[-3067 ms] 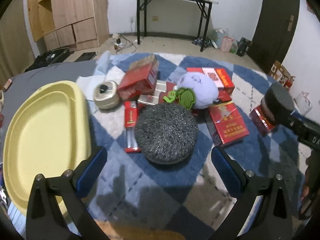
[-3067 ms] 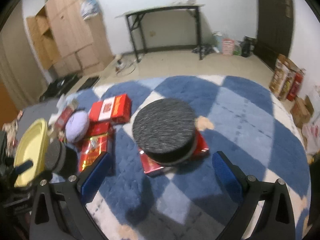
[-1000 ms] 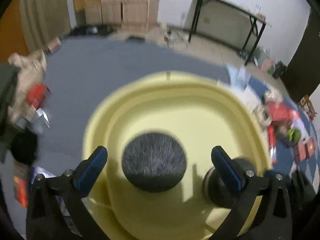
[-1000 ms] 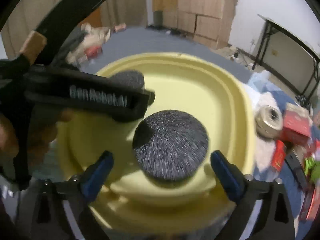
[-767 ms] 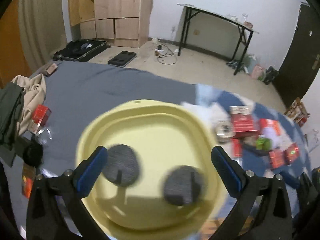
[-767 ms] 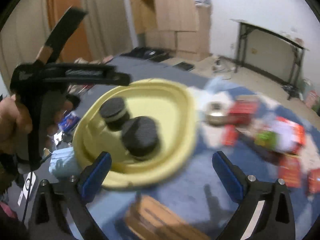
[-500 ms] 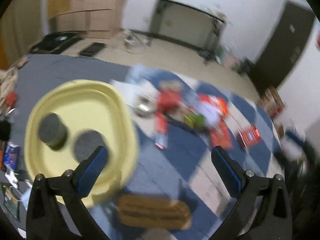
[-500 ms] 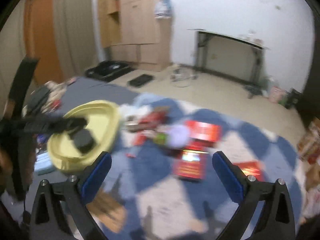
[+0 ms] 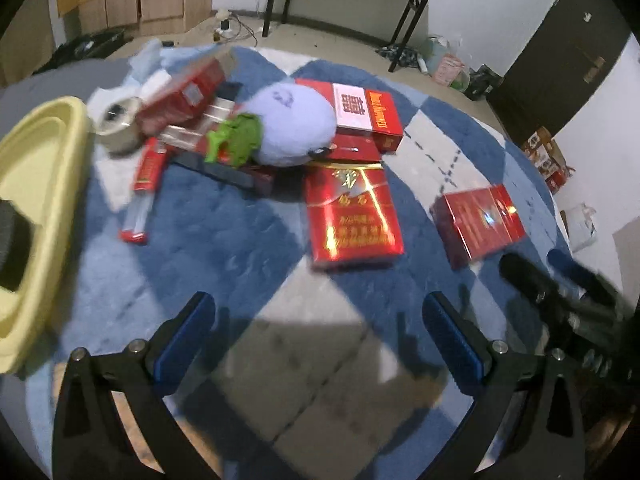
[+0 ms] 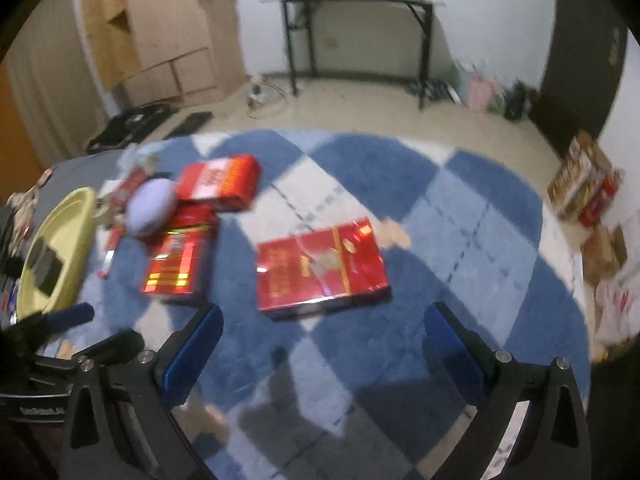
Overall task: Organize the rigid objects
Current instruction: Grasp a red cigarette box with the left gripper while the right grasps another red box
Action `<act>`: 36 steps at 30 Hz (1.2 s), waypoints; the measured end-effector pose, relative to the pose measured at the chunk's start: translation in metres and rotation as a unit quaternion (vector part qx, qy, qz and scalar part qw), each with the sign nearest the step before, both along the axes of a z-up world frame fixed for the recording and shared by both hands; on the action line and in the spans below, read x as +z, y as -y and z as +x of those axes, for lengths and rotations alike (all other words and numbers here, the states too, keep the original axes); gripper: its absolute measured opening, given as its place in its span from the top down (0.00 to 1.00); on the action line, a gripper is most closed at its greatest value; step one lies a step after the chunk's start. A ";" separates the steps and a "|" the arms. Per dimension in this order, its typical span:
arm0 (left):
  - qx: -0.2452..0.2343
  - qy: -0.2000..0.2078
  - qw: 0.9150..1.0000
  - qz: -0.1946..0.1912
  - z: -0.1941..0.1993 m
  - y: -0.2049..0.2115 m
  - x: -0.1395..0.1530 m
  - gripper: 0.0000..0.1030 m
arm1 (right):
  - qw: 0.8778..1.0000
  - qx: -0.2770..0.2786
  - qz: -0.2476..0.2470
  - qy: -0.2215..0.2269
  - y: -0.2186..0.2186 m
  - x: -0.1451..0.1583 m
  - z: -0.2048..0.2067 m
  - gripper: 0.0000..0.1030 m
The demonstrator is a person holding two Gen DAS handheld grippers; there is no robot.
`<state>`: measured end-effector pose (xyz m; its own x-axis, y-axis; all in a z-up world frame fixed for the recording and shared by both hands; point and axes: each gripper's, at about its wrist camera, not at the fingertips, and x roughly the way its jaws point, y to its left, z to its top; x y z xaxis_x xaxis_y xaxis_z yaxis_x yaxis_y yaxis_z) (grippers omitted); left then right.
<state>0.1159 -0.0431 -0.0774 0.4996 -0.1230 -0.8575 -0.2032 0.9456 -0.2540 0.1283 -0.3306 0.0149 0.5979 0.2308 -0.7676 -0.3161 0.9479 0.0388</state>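
Note:
Several red boxes lie on the blue-and-white rug. In the left wrist view a gold-printed red box (image 9: 352,216) lies ahead of my open, empty left gripper (image 9: 316,344), with another red box (image 9: 478,226) to the right. My right gripper (image 10: 320,350) is open and empty just short of that same red box (image 10: 322,270). The yellow tray (image 9: 40,184) at the left holds dark round containers (image 10: 44,264). A lilac plush (image 9: 294,124) with a green leaf rests on the pile. A metal tin (image 9: 116,126) sits beside the tray.
A black-legged table (image 10: 356,32) and a wooden cabinet (image 10: 160,40) stand by the far wall. A dark door (image 9: 560,60) is at the right, with cartons (image 10: 584,188) near it. A long red pack (image 9: 144,192) lies on the rug. The right gripper's fingers (image 9: 560,292) show at the left view's right edge.
Both grippers let go of the dark round containers in the yellow tray and swung back over the rug to the red boxes. They now stand open and empty.

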 end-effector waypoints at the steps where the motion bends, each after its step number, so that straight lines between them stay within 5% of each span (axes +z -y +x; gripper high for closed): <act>1: 0.006 -0.001 1.000 -0.001 0.007 -0.001 -0.004 0.00 | 1.000 0.001 0.004 -0.007 0.000 -0.006 0.007 0.02; 6: 0.013 -0.005 1.000 -0.020 0.030 -0.008 -0.015 0.00 | 1.000 0.008 -0.009 -0.022 0.006 -0.028 0.034 0.00; 19: 0.031 -0.008 0.999 0.014 0.055 0.001 -0.019 0.01 | 0.999 0.035 -0.005 -0.011 -0.004 -0.053 0.051 0.00; 26: 0.028 -0.022 0.998 0.046 0.062 0.017 -0.024 0.01 | 0.997 0.057 -0.056 -0.004 -0.012 -0.061 0.041 0.00; 31: 0.050 -0.016 0.997 0.053 0.050 0.009 -0.020 0.35 | 0.999 0.029 -0.044 0.006 -0.006 -0.054 0.045 0.13; 36: 0.022 0.006 1.000 0.015 0.027 -0.006 -0.010 0.39 | 1.000 0.010 -0.019 -0.003 0.003 -0.049 0.044 0.13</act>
<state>0.1424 -0.0367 -0.0876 0.5147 -0.0751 -0.8541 -0.2411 0.9433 -0.2283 0.1724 -0.3333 -0.0340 0.5886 0.2137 -0.7797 -0.3352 0.9421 0.0052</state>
